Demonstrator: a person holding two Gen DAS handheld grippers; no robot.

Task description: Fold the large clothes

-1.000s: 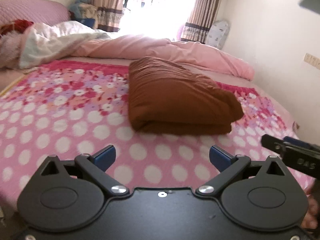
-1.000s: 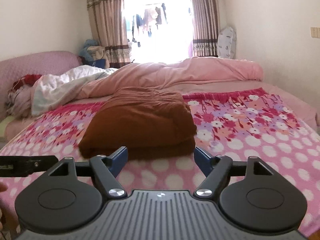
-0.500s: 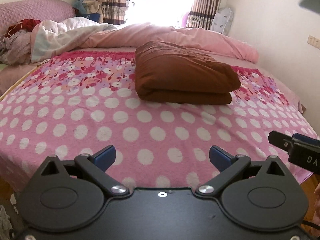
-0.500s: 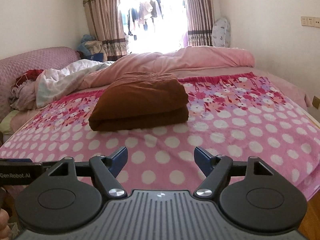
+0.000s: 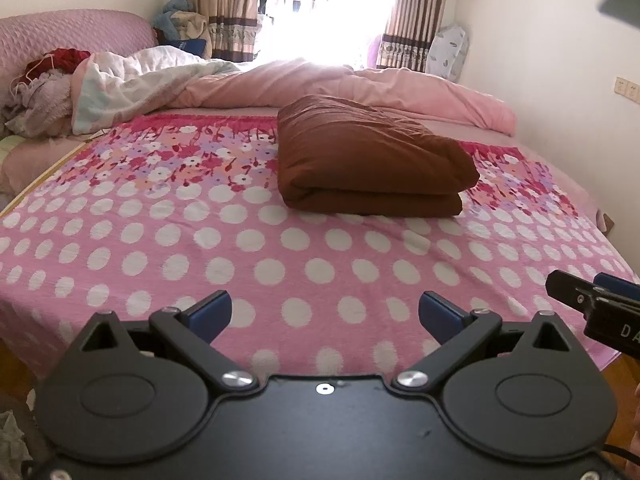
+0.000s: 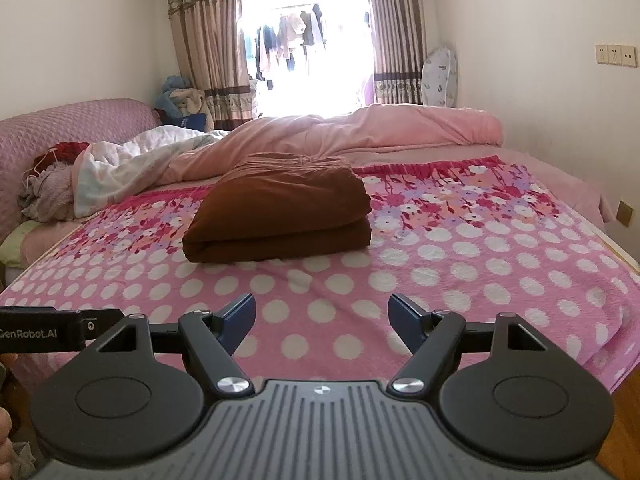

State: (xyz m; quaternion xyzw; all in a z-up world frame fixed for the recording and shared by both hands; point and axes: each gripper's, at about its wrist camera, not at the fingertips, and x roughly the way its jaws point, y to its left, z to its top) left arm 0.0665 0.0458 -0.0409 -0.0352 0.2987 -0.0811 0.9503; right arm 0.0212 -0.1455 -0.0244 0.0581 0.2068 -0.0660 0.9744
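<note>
Both hand-held grippers had drawn back from the folded brown garment (image 5: 368,164) since a second before, so that it sat farther off and more dotted cover showed in front of it. I saw the left hand-held gripper (image 5: 325,314) with its blue pads spread wide and nothing between them, hanging over the near edge of the bed (image 5: 592,208). My right hand-held gripper (image 6: 322,320) stood just as wide, empty too, over the same near edge.

I found the garment lying as a thick two-layer bundle on the pink floral-and-dotted bedspread (image 5: 248,248), about mid-bed, its rounded fold edge turned toward me. Ahead of it a broad band of bare spread ran the full width of the bed, open on both sides. Behind it a pink duvet (image 6: 360,132) lay bunched across the far side, close to the garment's back edge. A white quilt (image 6: 132,160) and a heap of loose clothes (image 5: 44,88) crowded the far left corner by the pink headboard (image 6: 60,128). On the right the spread's edge dropped toward wooden floor (image 6: 624,412), near the wall.
</note>
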